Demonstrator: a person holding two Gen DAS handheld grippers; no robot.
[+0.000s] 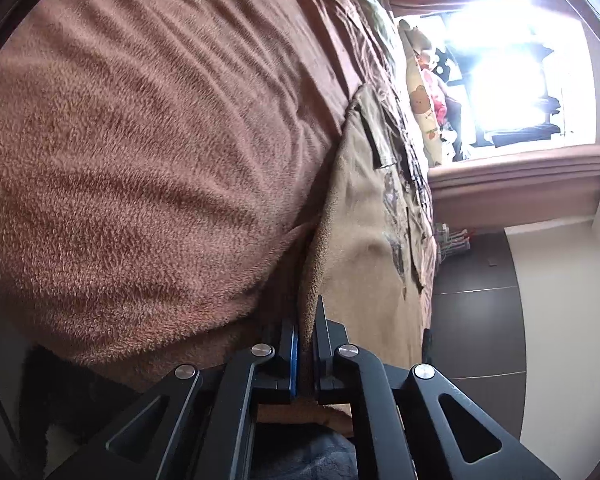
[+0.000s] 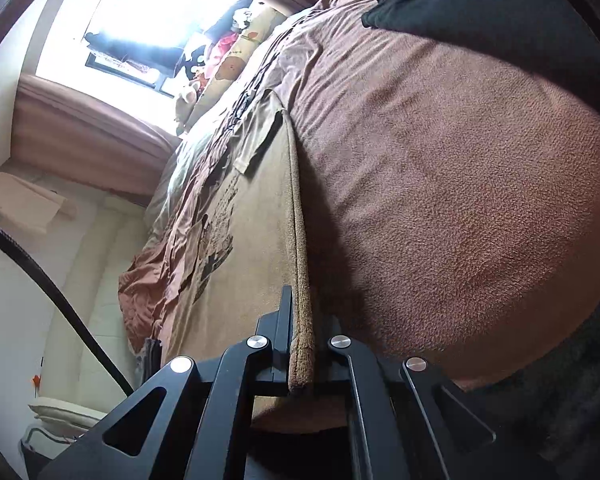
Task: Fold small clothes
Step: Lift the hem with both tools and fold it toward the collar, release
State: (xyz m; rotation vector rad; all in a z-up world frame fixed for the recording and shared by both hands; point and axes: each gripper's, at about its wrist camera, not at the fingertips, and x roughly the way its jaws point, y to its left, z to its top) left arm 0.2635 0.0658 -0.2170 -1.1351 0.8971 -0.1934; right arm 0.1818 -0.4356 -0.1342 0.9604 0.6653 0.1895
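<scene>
Status: early stage, first fold not yet laid.

Left tool (image 1: 306, 344): closed on the ribbed hem of the tan garment (image 1: 364, 240), cloth pinched between the pads. Right tool (image 2: 302, 344): likewise closed on the same hem (image 2: 304, 320), at another point along the edge (how far from the left grip cannot be told).

Garment position: spread flat ahead of both tools on the brown fleece blanket (image 1: 140, 160) covering the bed, dark printed graphic (image 2: 216, 256) facing up, a sleeve (image 2: 260, 140) lying out at the far end. Hem raised slightly off the blanket at each tool; remainder of the cloth resting on the bed.

Done so far, judging by the layout: garment flattened, both hem grips secured.

Remaining: carry the hem forward over the body, lay it down, tuck the sleeves, complete further folds. No crease or doubled layer visible yet.

Also present: black cloth (image 2: 480, 0) beyond the right tool (possibly another item awaiting folding), rumpled sheet (image 2: 156, 264) beside the garment, bright window (image 1: 508, 72) far ahead.
</scene>
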